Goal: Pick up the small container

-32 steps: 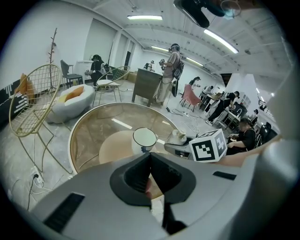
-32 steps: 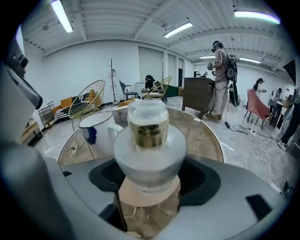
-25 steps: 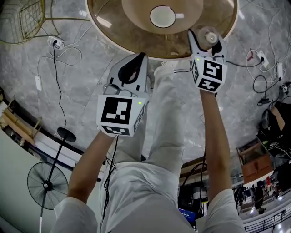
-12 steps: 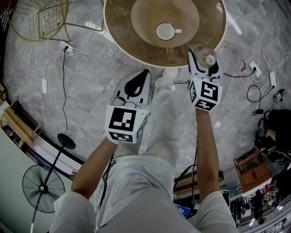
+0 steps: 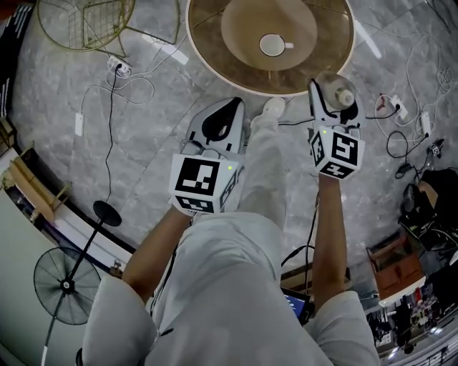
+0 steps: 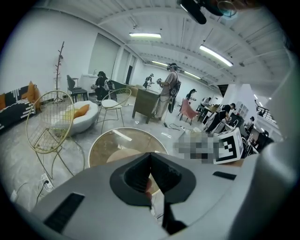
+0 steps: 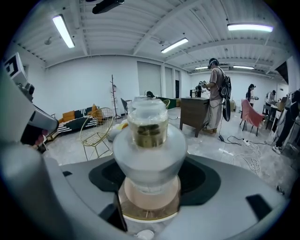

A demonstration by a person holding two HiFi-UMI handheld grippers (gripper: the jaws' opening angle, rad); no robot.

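My right gripper (image 5: 333, 96) is clamped on the small container (image 7: 149, 140), a clear jar with something brownish-gold inside. It sits at the upper right of the head view, just below the round table's (image 5: 215, 57) rim. My left gripper (image 5: 227, 113), at centre frame, has its jaws pressed together with nothing between them. Both forearms reach forward with the grippers angled down. A white cup (image 5: 273, 44) sits on the table, and a wire chair (image 5: 86, 21) stands at upper left.

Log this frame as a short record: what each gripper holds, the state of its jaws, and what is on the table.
right gripper: jaws closed on small clear lidded container
left gripper: jaws together, nothing between them
container position: held in the air, off the table
round glass table: white cup on it
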